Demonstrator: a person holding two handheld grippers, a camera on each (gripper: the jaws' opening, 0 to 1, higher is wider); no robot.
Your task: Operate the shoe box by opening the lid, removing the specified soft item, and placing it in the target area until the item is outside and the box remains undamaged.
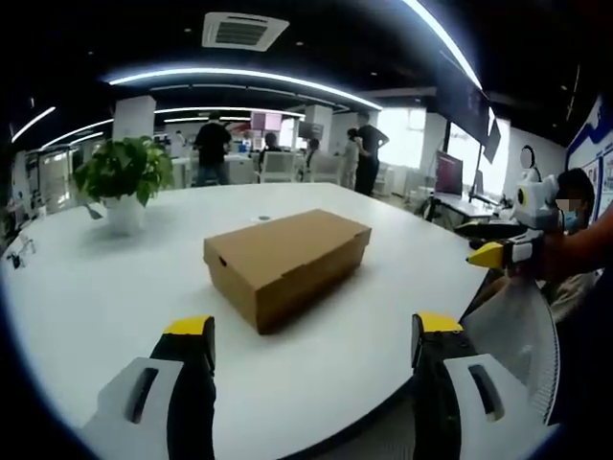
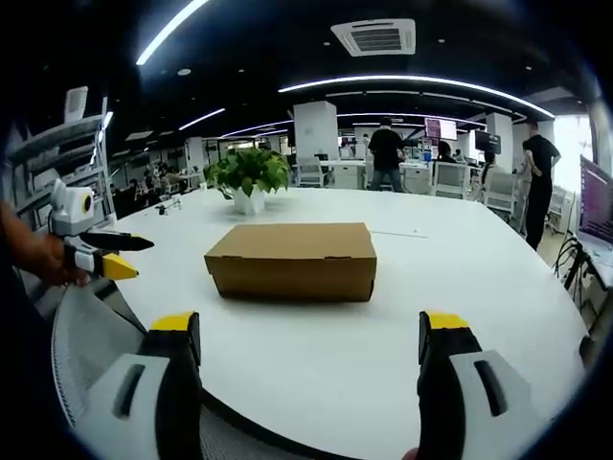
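A closed cardboard shoe box point(image 1: 286, 264) sat near the middle of a large white table point(image 1: 115, 287) in an open-plan office, its lid down and flat and no soft item in sight, so nothing of the task appeared to have been done at this point. In the left gripper view the left gripper point(image 1: 313, 337) was held back at the table's near edge with its yellow-tipped jaws spread wide and nothing between them, the box well apart from it and seen corner-on. The right gripper point(image 2: 311, 335) stood likewise in the right gripper view, jaws wide and empty, facing the box's long side from across the table edge. Each tool also crossed into the other's view at the side, held in a hand beside a mesh chair back point(image 2: 86, 345). A potted plant point(image 2: 248, 178) stood on the table beyond the box, well clear of it, and several people stood among desks in the background. By the look of it, all of the work lay ahead: reaching in to the box, lifting the lid without tearing or creasing the card, drawing out the soft item and setting it down in the target area, which could not be made out on the table.
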